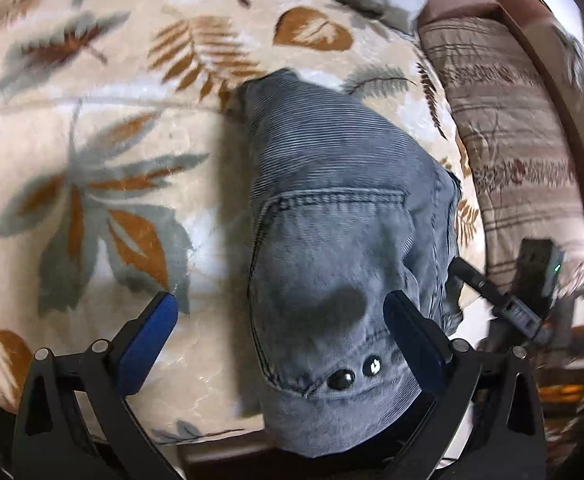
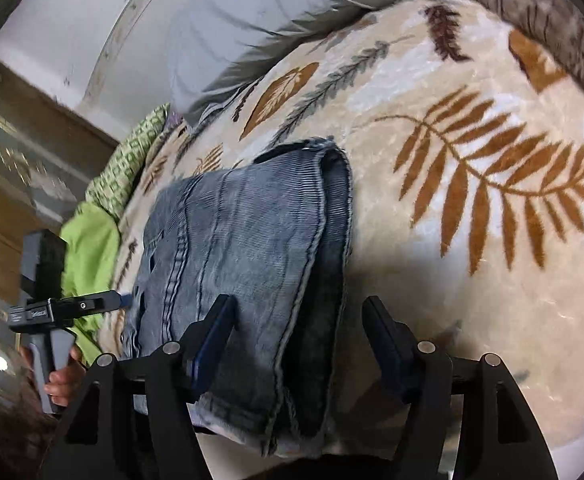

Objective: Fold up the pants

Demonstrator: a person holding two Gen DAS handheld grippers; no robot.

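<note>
Denim pants [image 1: 331, 240], grey-blue and ribbed, lie folded in a stack on a cream blanket [image 1: 112, 128] printed with brown and grey leaves. No writing is readable; two dark rivets show near a pocket. The left gripper [image 1: 280, 320] stands wide open, its blue pads apart over the pants' edge, gripping nothing. The right gripper [image 2: 297, 336] also stands open, straddling the folded edge without pressing it. A pale pillow [image 2: 232, 20] lies at the blanket's far end, green cloth [image 2: 92, 248] beside it.

Folded grey-blue pants [image 2: 248, 248] lie on a leaf-patterned blanket [image 2: 471, 168], right gripper's [image 2: 297, 344] jaws apart.
</note>
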